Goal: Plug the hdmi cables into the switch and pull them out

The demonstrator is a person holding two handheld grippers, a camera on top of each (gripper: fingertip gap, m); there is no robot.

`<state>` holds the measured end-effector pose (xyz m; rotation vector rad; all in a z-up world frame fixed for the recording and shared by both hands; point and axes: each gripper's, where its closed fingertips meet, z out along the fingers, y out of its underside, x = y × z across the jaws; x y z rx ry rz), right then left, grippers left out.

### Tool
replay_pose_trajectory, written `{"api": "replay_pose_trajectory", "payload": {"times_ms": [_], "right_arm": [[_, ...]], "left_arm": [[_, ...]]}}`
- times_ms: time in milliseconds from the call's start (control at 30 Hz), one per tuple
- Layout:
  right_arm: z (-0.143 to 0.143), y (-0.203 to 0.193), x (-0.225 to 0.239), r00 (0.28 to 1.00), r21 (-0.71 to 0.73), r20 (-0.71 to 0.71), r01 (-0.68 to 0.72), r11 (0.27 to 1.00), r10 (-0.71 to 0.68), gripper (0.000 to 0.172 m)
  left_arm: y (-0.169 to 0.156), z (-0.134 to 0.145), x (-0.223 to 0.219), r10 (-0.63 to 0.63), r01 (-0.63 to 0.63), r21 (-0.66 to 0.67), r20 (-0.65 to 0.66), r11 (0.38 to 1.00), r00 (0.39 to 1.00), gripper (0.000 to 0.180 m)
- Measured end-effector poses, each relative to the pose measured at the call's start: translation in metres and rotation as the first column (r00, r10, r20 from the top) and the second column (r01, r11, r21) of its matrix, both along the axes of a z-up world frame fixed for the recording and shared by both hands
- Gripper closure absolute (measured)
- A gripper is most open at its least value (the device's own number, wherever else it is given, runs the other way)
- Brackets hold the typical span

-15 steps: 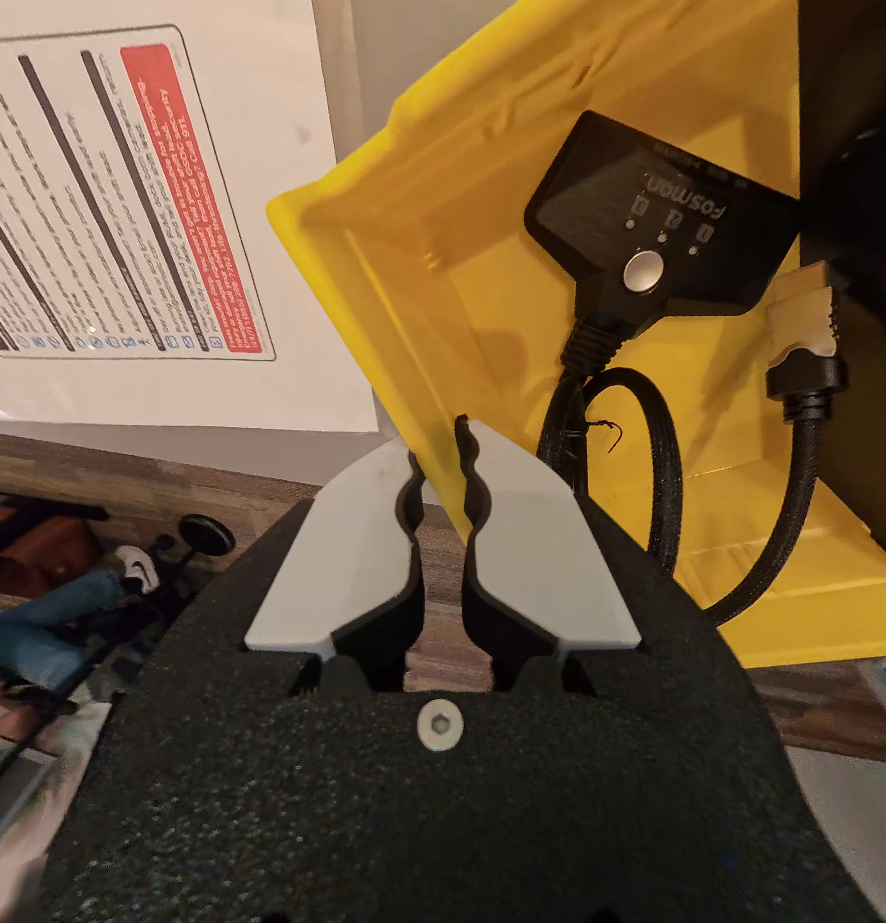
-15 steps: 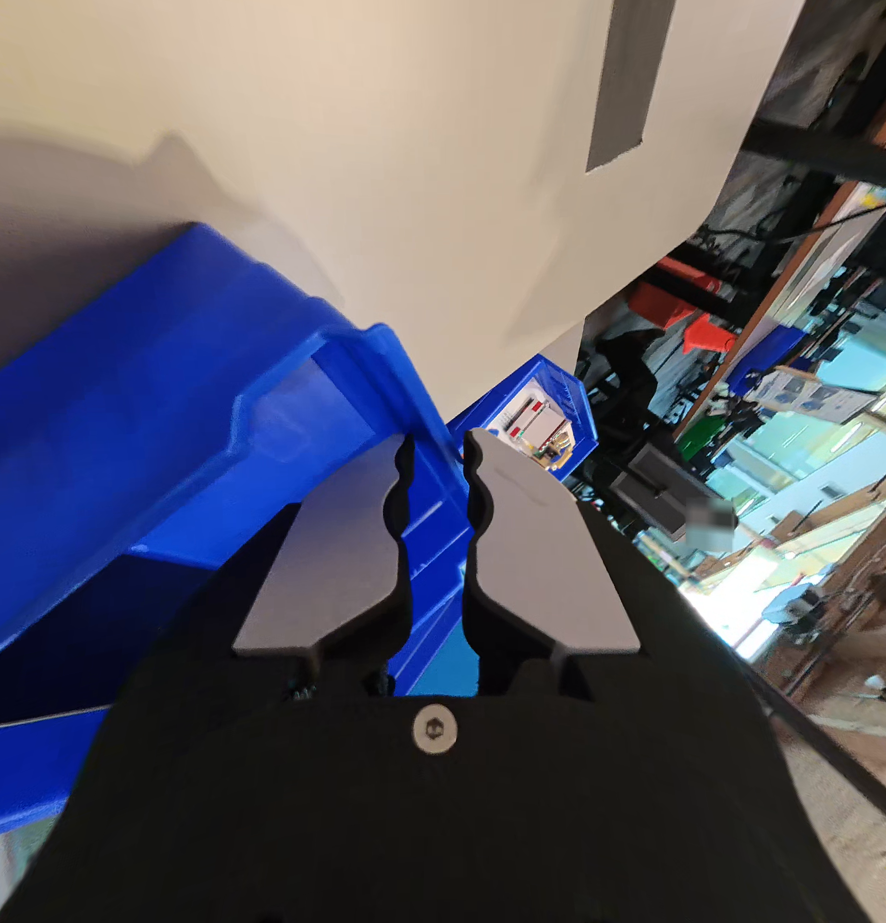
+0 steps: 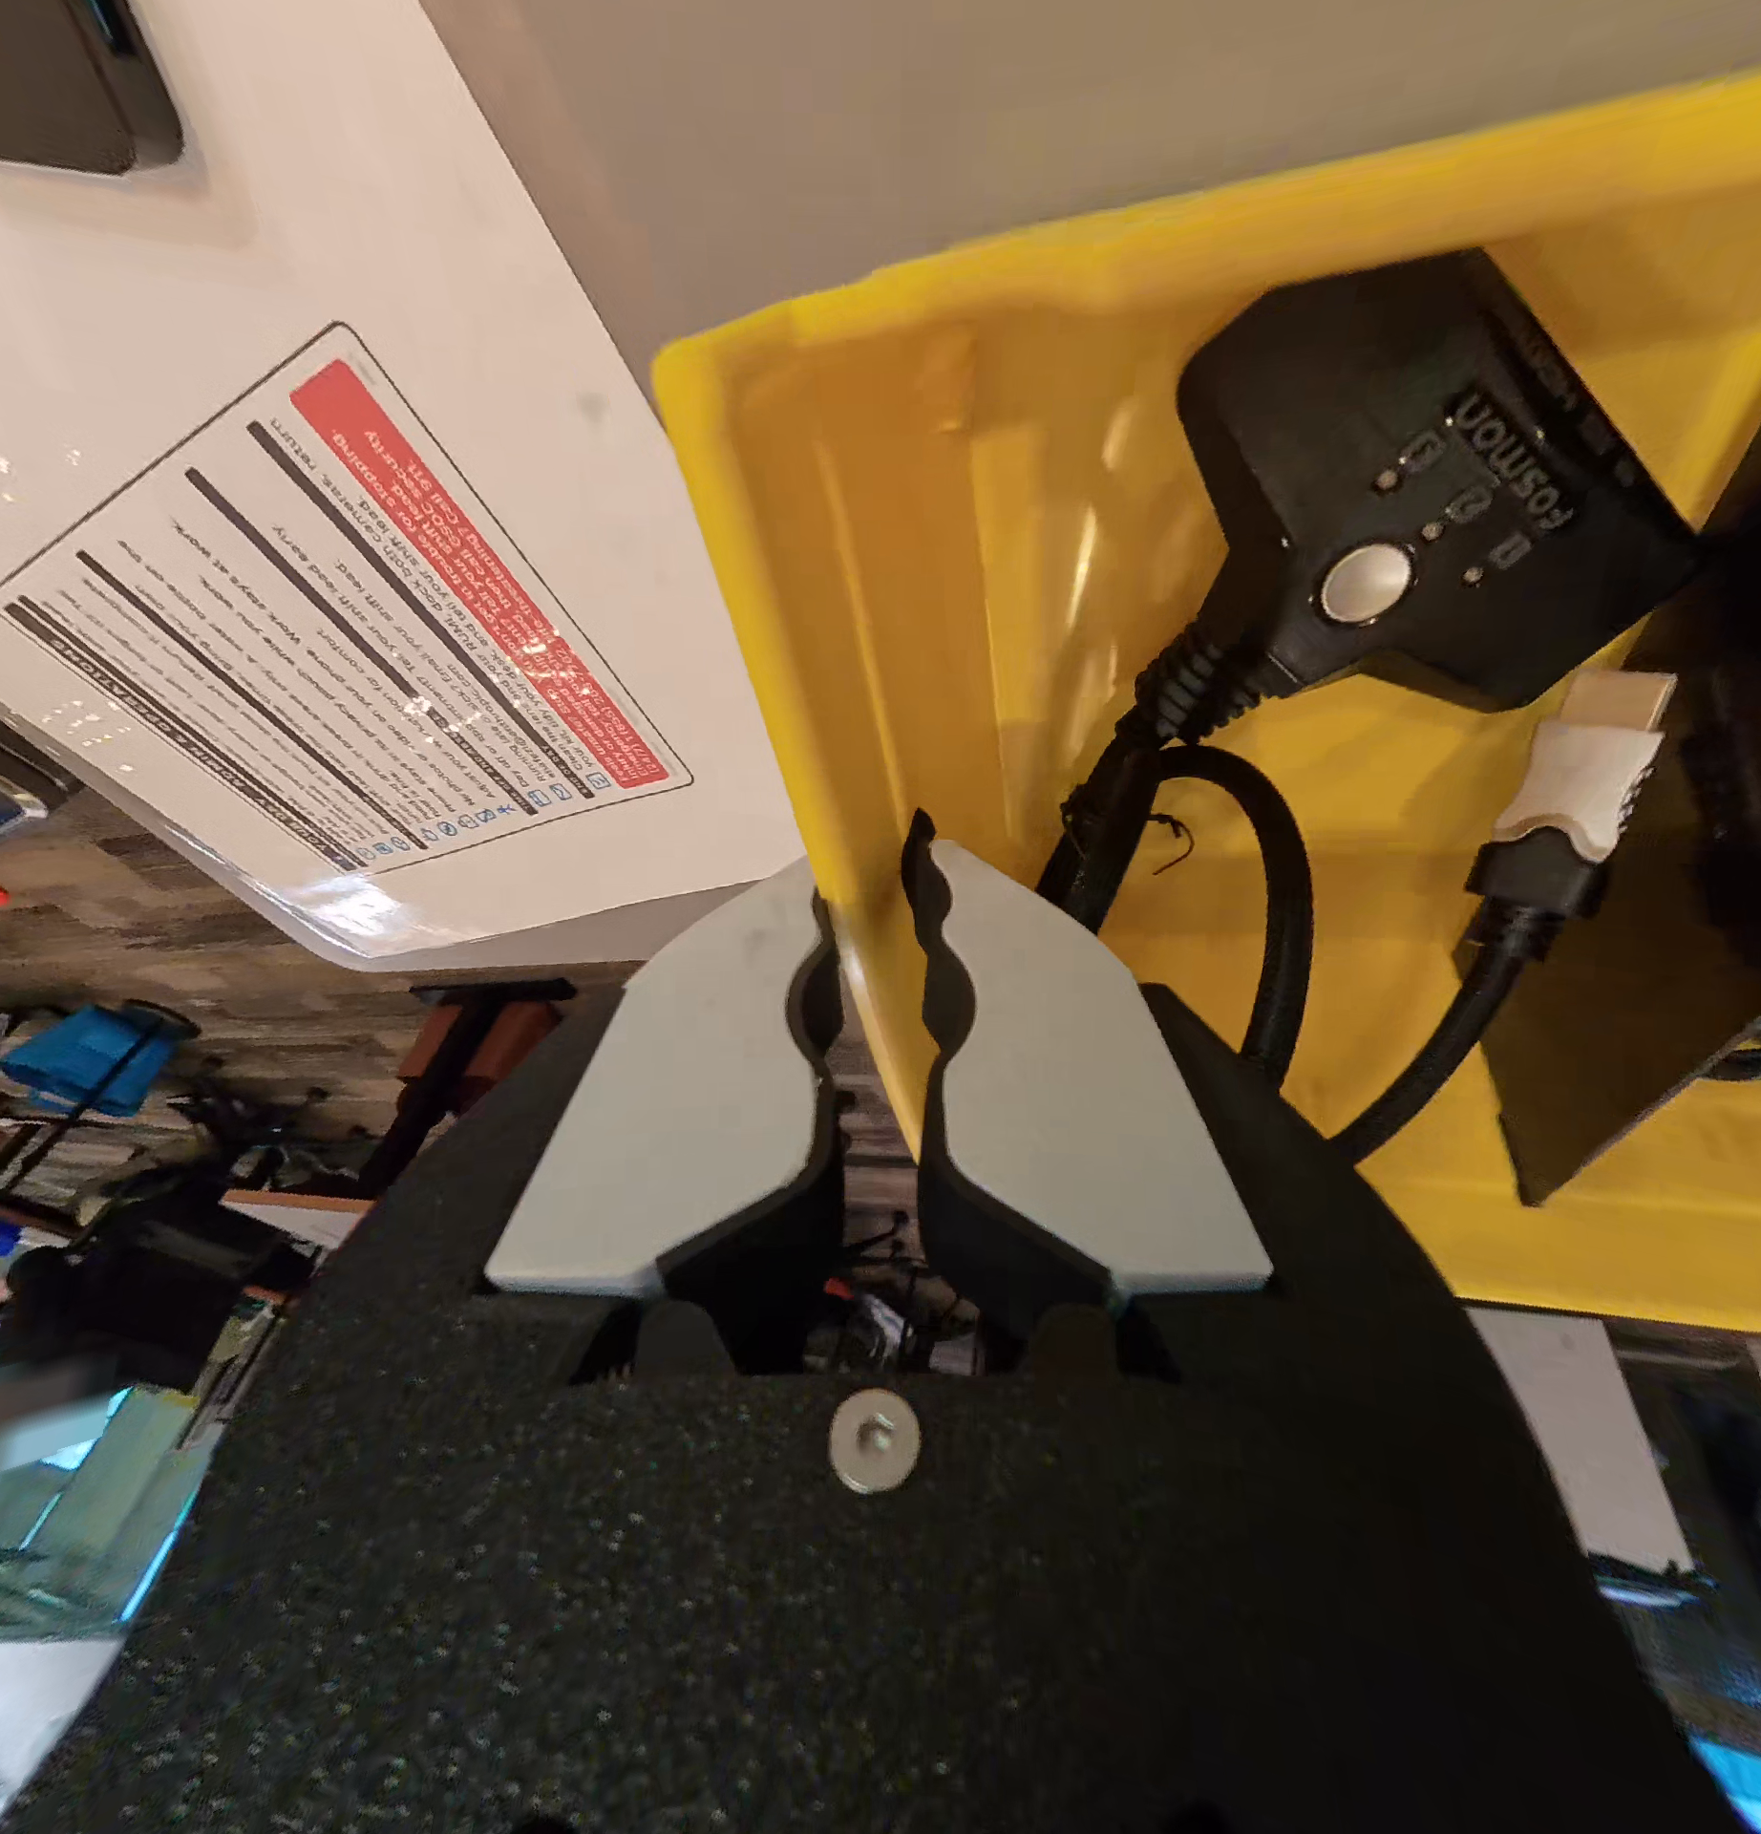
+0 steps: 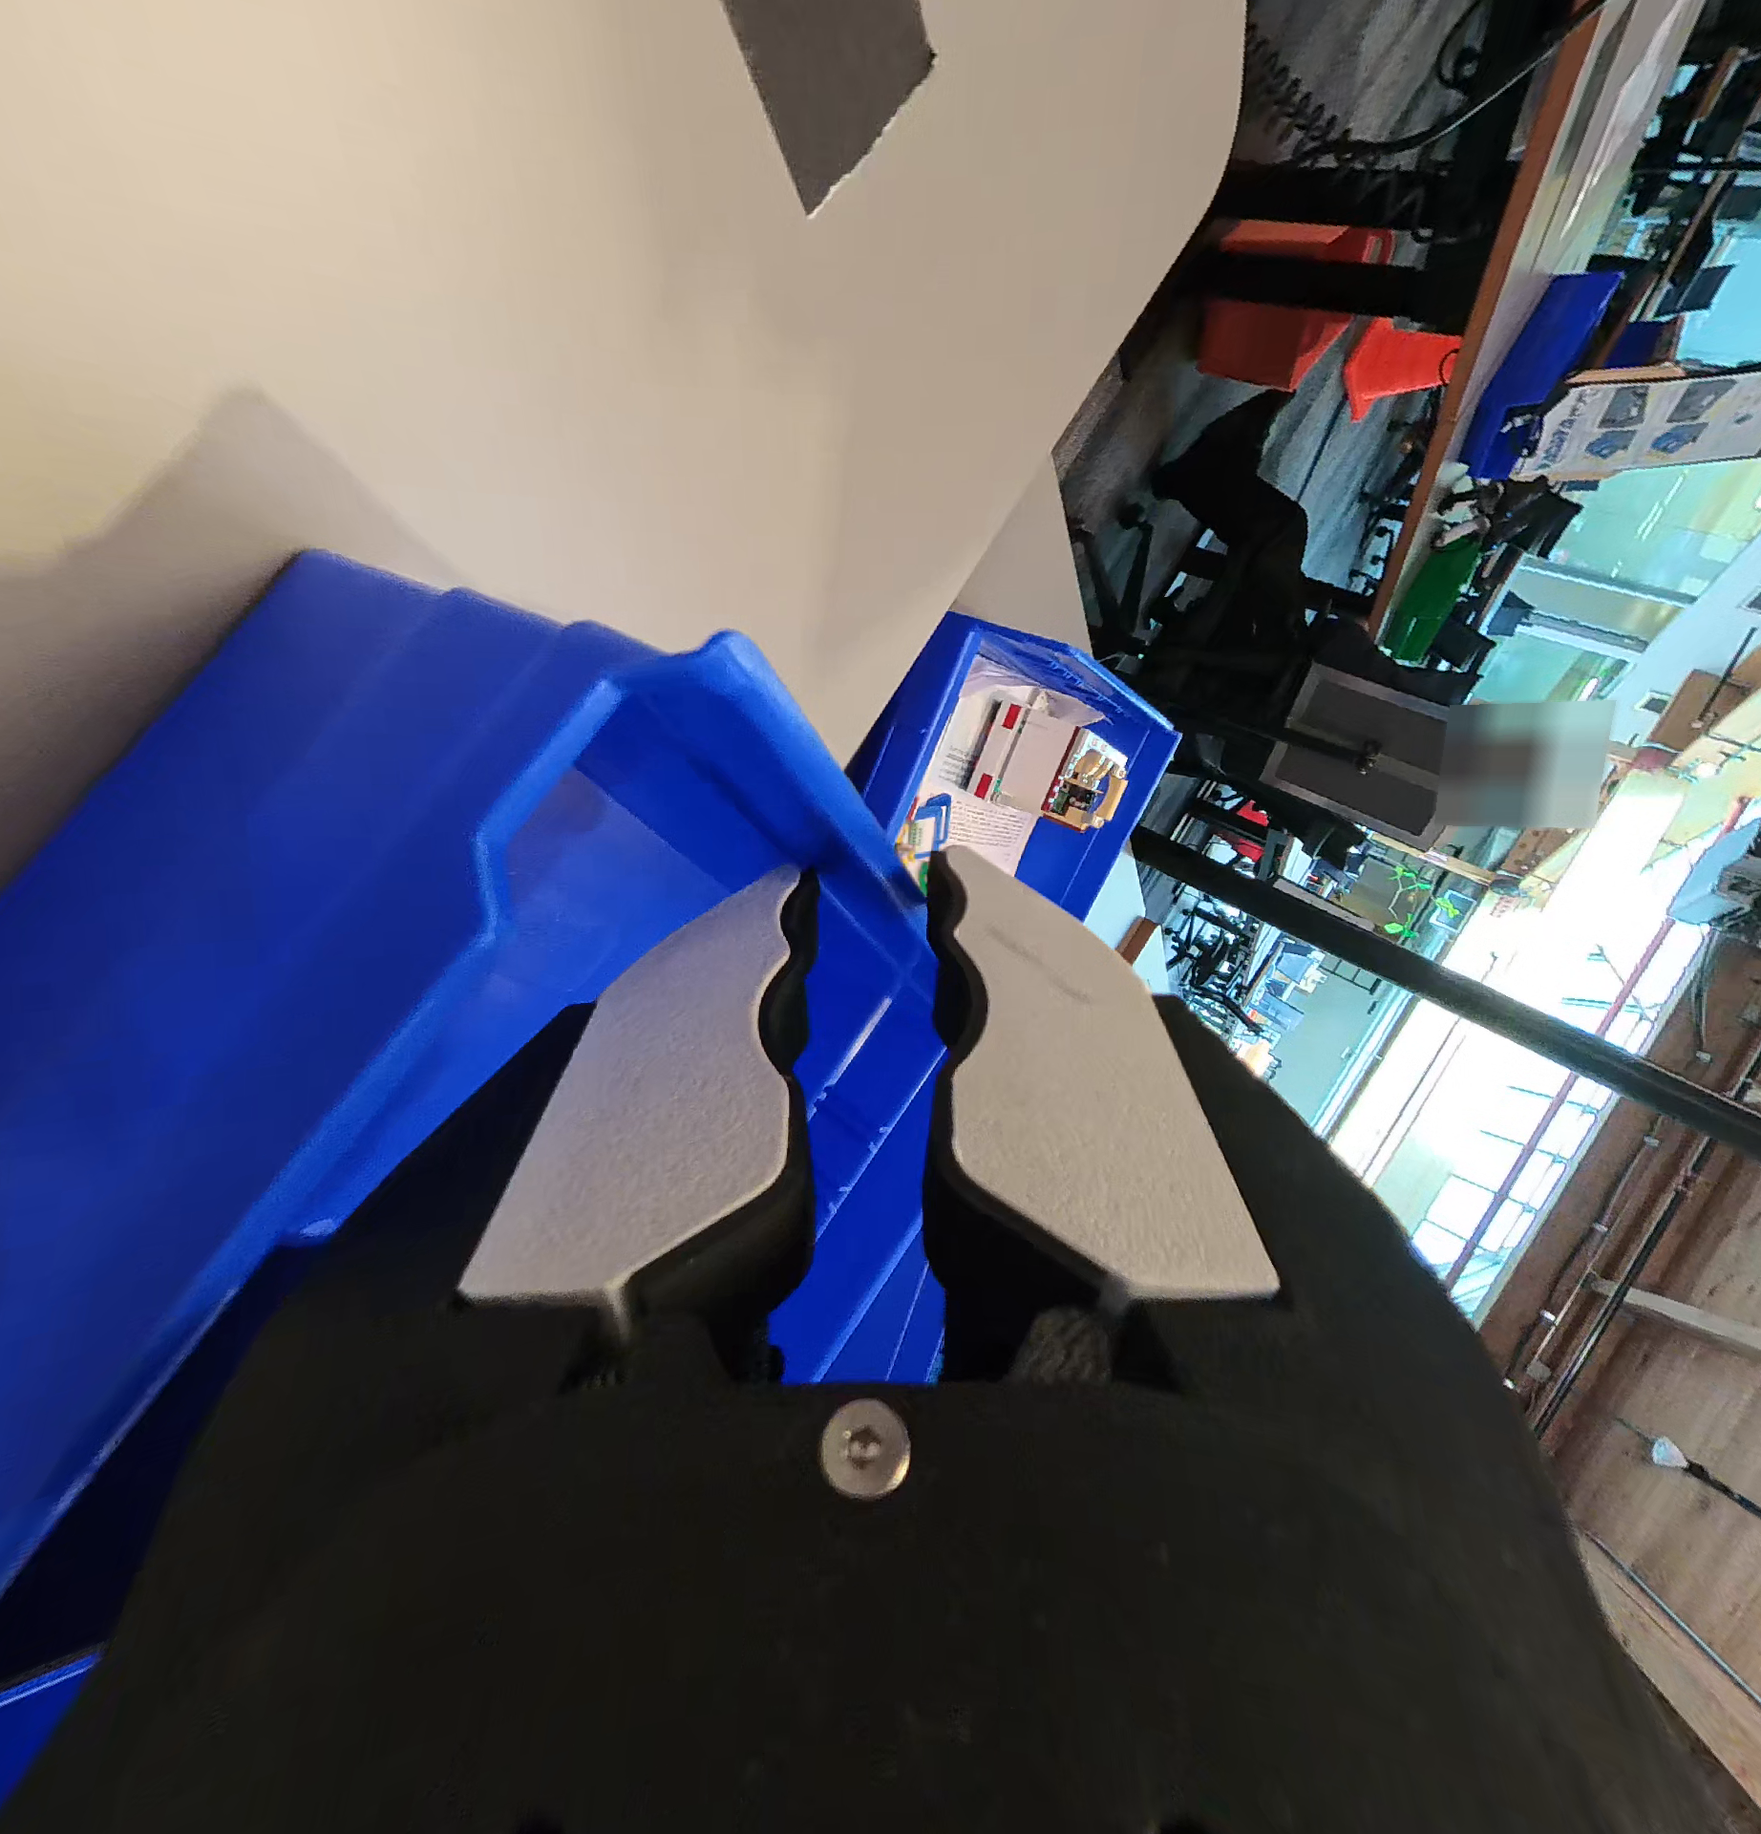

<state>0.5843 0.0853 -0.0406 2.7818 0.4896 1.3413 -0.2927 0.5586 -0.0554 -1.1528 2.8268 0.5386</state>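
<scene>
The left gripper [image 3: 872,883] has the side wall of a yellow bin [image 3: 916,615] between its fingers [image 3: 1045,1052]; the gap is narrow, one finger outside the wall and one inside, and both appear to press on the plastic. The bin is tipped up off the bench, its open top facing the camera. Inside it a black switch box [image 3: 1432,536] with a round silver button lies against the upper wall. A braided black cable [image 3: 1283,893] runs from the box in a loop, just beside the inner finger, and ends in a plug with a white and black shell [image 3: 1571,794] near the bin's right side. A dark flat board [image 3: 1601,1052] leans in the bin's right corner. Left of the bin, a white sheet with a printed notice [image 3: 361,615] lies on the pale bench [image 3: 956,129].

The right gripper [image 4: 867,883] is closed on the rim of a blue bin [image 4: 361,844], also tilted, with one finger [image 4: 688,1092] inside the rim and the other outside; the gap is narrow and filled by the blue wall. Just beyond the fingertips stands a second blue bin [image 4: 1134,794] holding small boxes and printed paper [image 4: 1015,764]. Both sit against the same pale bench [image 4: 460,298], which carries a grey patch [image 4: 827,89]. Farther off a workshop floor with red crates [image 4: 1273,327] shows.
</scene>
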Motion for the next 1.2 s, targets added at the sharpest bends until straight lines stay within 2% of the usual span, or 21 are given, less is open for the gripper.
{"api": "replay_pose_trajectory", "payload": {"times_ms": [100, 367, 633, 967, 1200], "right_arm": [[0.001, 0.0, 0.007, 1.0, 0.019, 0.004, 0.02, 1.0, -0.021, 0.152], [0.001, -0.002, 0.011, 1.0, 0.031, 0.004, -0.017, 0.999, 0.016, 0.151], [0.001, -0.008, 0.01, 0.999, 0.022, 0.007, -0.05, 0.999, 0.049, 0.151], [0.0, -0.02, -0.005, 0.992, 0.011, -0.085, -0.095, 0.995, 0.096, 0.152], [0.0, -0.014, -0.011, 0.989, 0.027, -0.118, -0.087, 0.996, 0.09, 0.152]], "left_arm": [[0.005, 0.001, -0.003, -0.01, 0.011, 0.029, -0.01, 1.0, 1.0, 0.169], [0.028, 0.0, -0.019, 0.26, -0.266, 0.055, 0.094, 0.962, 0.961, 0.167], [0.03, 0.0, -0.019, 0.273, -0.283, 0.027, 0.196, 0.959, 0.942, 0.164], [0.029, 0.0, -0.018, 0.358, -0.368, 0.01, 0.209, 0.93, 0.91, 0.164], [0.034, 0.001, -0.021, 0.422, -0.437, 0.014, 0.23, 0.9, 0.877, 0.164]]}}
